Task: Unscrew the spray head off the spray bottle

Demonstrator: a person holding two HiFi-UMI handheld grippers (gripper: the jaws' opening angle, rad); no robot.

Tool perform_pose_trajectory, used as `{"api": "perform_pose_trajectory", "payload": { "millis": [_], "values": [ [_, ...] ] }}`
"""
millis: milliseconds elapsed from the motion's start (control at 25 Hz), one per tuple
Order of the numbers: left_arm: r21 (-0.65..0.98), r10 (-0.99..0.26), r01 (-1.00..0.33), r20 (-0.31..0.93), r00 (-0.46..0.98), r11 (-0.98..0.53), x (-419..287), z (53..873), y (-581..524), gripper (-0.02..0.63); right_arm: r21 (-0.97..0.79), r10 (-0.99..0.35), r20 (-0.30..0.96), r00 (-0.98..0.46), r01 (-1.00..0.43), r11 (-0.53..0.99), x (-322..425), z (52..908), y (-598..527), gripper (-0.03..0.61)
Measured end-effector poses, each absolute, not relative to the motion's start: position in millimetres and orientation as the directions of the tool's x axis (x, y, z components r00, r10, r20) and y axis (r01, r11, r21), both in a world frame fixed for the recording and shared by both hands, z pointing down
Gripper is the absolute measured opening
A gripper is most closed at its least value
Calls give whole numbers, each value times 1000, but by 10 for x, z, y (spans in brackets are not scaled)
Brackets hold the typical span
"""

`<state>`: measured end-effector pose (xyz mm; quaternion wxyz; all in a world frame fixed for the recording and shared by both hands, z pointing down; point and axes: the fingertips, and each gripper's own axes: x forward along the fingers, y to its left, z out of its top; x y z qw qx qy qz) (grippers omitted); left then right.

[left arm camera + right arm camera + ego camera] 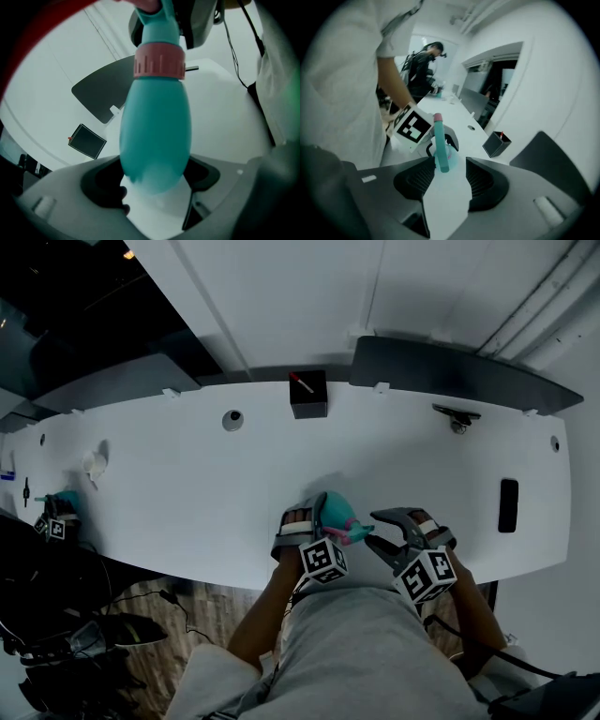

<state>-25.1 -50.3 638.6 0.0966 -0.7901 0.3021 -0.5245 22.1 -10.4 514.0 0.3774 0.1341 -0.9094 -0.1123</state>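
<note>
White room, long white tabletop (187, 493) across the head view, black box (308, 395) at its far edge, upper middle. Holding spray bottle (154, 131) at the near edge, lower centre, body clamped in left tool (152, 180). Straddling spray head (439, 145) with right tool (447, 178), jaws apart, pads not pressing. Pink collar (159, 61) seated on the neck. Looks like a regrip between turns, mid-unscrew; can't tell how loose the thread is. Next: close right tool on the head or collar, twist, keep left grip firm so the smooth body won't spin.
</note>
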Motion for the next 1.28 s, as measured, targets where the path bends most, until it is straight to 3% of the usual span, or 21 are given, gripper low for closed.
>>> {"api": "perform_pose_trajectory", "payload": {
  "millis": [80, 120, 160, 240, 280, 360, 520, 640, 760, 960, 1040, 1280],
  "values": [
    [-462, -577, -390, 773, 263, -796, -266, 6394, -499, 387, -23, -337, 557, -759, -419, 907, 373, 4976, -138, 244],
    [-461, -577, -394, 775, 258, -795, -272, 6399, -497, 387, -278, -357, 484, -799, -527, 803, 465, 4898, -160, 250],
    [-464, -579, -394, 776, 252, -793, -272, 6403, -498, 387, -549, -392, 409, -824, -565, 616, 552, 4851, -173, 250],
    [-478, -585, -387, 776, 235, -789, -267, 6402, -506, 387, -900, -476, 313, -822, -416, 127, 654, 4885, -123, 256],
    [-487, -590, -382, 775, 227, -786, -265, 6397, -515, 387, -950, -503, 300, -810, -304, -76, 656, 4945, -63, 280],
    [-503, -598, -370, 772, 213, -781, -261, 6389, -525, 387, -939, -512, 308, -802, -172, -297, 578, 5048, 54, 288],
    [-532, -601, -313, 776, 191, -787, -238, 6396, -504, 387, -906, -508, 355, -785, -154, -395, 473, 5141, 12, 293],
    [-541, -595, -280, 785, 171, -793, -216, 6422, -493, 387, -891, -464, 412, -784, -239, -386, 471, 5208, -39, 282],
    [-543, -593, -271, 789, 161, -795, -218, 6425, -514, 387, -884, -436, 447, -781, -310, -351, 489, 5252, -98, 194],
    [-549, -599, -264, 782, 172, -793, -248, 6404, -529, 387, -879, -399, 475, -785, -401, -256, 553, 5280, -221, 176],
    [-553, -600, -253, 781, 173, -794, -256, 6400, -520, 387, -858, -355, 508, -785, -496, -131, 586, 5304, -270, 62],
    [-535, -588, -271, 788, 180, -800, -251, 6408, -510, 387, -655, -222, 609, -761, -641, 400, 520, 5244, -319, 58]
  ]
}}
